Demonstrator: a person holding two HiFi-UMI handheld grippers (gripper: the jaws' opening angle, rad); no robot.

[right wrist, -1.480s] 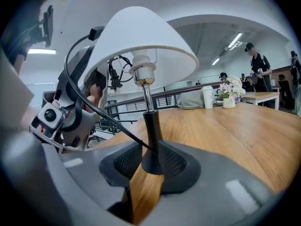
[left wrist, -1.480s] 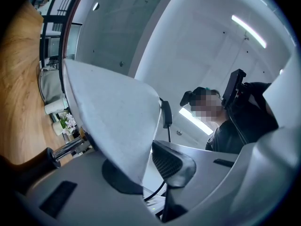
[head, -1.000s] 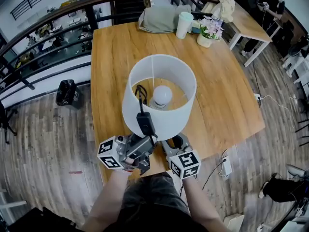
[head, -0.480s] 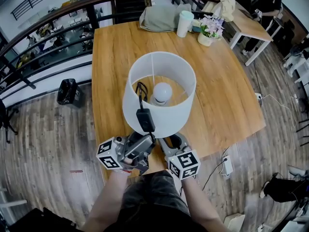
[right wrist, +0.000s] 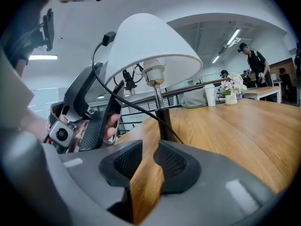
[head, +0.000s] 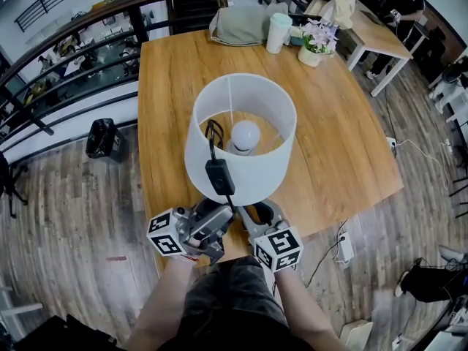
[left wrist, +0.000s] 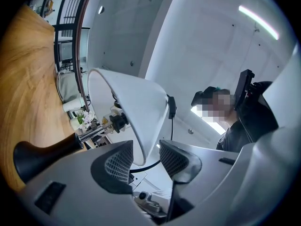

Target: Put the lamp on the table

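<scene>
White lamp [head: 257,172] upright on table [head: 333,134] — stem vertical.

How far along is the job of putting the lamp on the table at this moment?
Done: the lamp appears to stand upright on the table, near its front edge. In hand: the left gripper has just been opening its jaws; the rim of the shade is between them, not pressed. The right gripper is open, low by the stem. Left: draw both grippers away.

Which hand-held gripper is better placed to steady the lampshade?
Probably left: its jaws have just been opening around the lampshade rim; the right hand-held gripper points low at the stem.
</scene>
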